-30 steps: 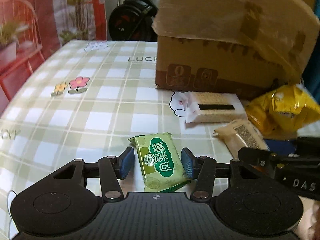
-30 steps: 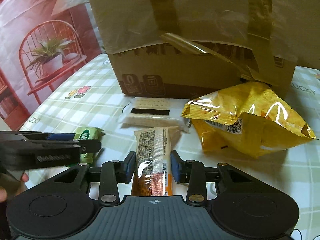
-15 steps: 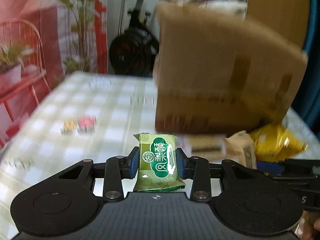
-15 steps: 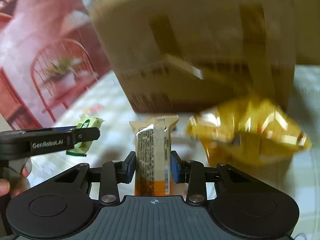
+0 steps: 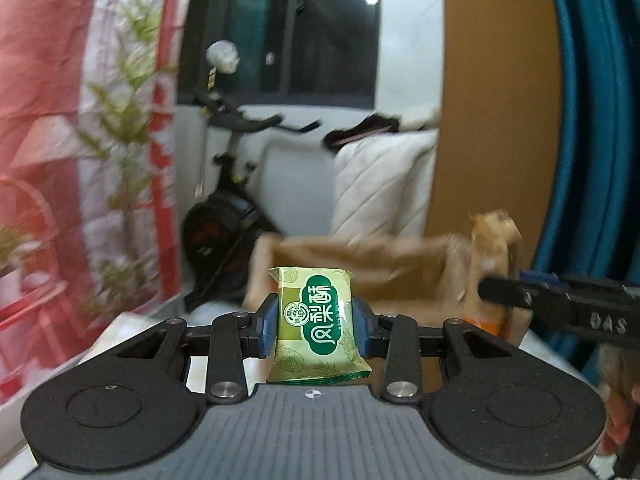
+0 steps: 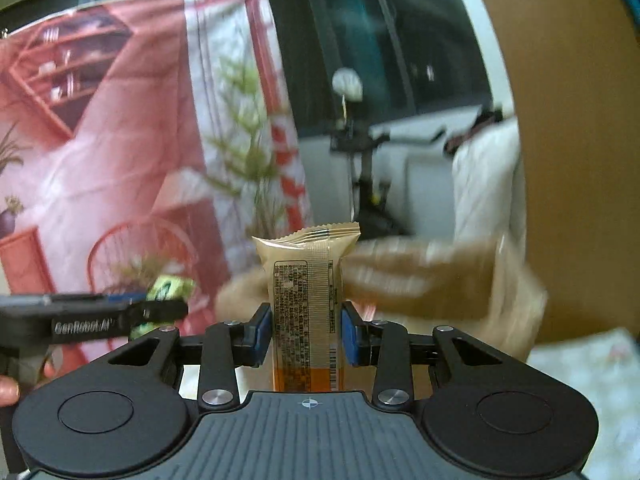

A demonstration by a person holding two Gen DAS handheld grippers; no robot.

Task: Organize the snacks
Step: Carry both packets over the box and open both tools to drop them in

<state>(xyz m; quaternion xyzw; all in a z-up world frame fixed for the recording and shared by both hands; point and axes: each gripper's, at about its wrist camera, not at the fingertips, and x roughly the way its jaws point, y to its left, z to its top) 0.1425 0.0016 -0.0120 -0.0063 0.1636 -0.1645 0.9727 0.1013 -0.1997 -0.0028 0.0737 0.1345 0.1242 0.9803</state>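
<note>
My left gripper is shut on a small green snack packet, which stands upright between the blue pads. My right gripper is shut on a long beige snack bar wrapper, also upright. Both are held high in the air, level with the open top of the brown cardboard box, which looks blurred just beyond the packets. The right gripper with its beige bar shows at the right edge of the left wrist view, and the left gripper with the green packet at the left of the right wrist view.
Behind the cardboard box stand an exercise bike and a white quilted cover. A red and white printed backdrop fills the left. A brown panel and blue curtain rise at the right. A corner of the tablecloth shows low right.
Both grippers rose from the table with their packets and tilted up toward level. The left jaws closed onto the green packet. The table and other snacks dropped out of view; the box top came into view.
</note>
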